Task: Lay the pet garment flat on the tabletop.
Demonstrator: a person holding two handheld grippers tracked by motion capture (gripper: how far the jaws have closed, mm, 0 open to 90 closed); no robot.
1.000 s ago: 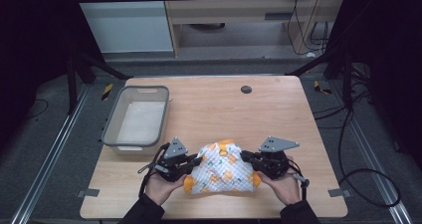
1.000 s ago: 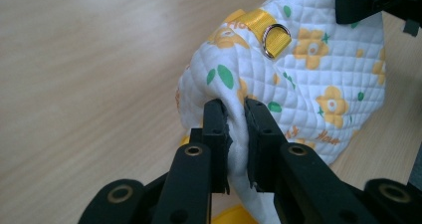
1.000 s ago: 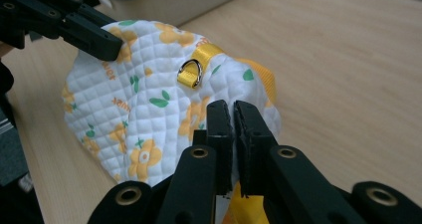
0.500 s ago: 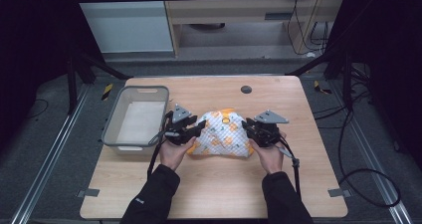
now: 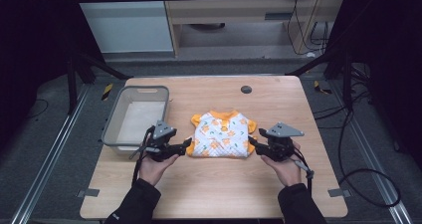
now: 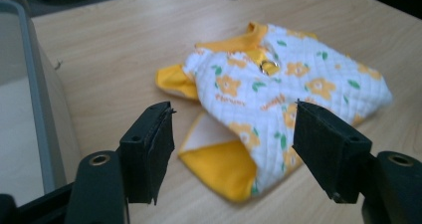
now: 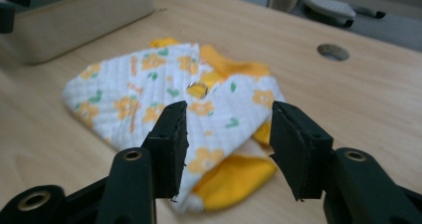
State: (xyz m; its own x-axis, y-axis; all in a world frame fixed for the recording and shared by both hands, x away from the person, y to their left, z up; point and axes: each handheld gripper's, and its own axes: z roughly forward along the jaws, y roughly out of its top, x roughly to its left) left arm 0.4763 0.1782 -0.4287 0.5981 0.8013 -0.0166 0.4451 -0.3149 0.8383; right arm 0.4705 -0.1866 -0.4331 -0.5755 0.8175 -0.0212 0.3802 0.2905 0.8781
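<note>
Garment (image 5: 222,135): small quilted white top with orange flowers, green leaves and orange trim, lying folded on the table (image 5: 214,194) at about its middle, collar toward the far edge. High view: a grey bin (image 5: 135,117) sits on the table to the left of the garment, apart from it. A round dark grommet hole (image 5: 246,89) lies in the table top beyond the garment. Left hand-held gripper (image 5: 185,145) lies low at the garment's near left corner, jaws pointing at the cloth; right hand-held gripper (image 5: 253,145) is at the near right corner, likewise pointing inward. Both are held from below by hands in dark sleeves (contact with the cloth cannot be judged from this height).

Left gripper view: left hand-held gripper (image 6: 234,144) has its jaws spread wide with nothing between the pads; the garment (image 6: 288,89) lies just ahead, its folded orange-lined hem nearest the jaws. A small metal ring (image 6: 269,67) shows near the collar. The bin wall (image 6: 37,109) runs along the left edge.

Right gripper view: right hand-held gripper (image 7: 229,144) is open too, somewhat less wide, holding nothing; the garment (image 7: 164,89) lies beyond and below the pads, an orange corner closest. The grommet hole (image 7: 332,52) shows at upper right, the bin (image 7: 79,15) at upper left.
</note>
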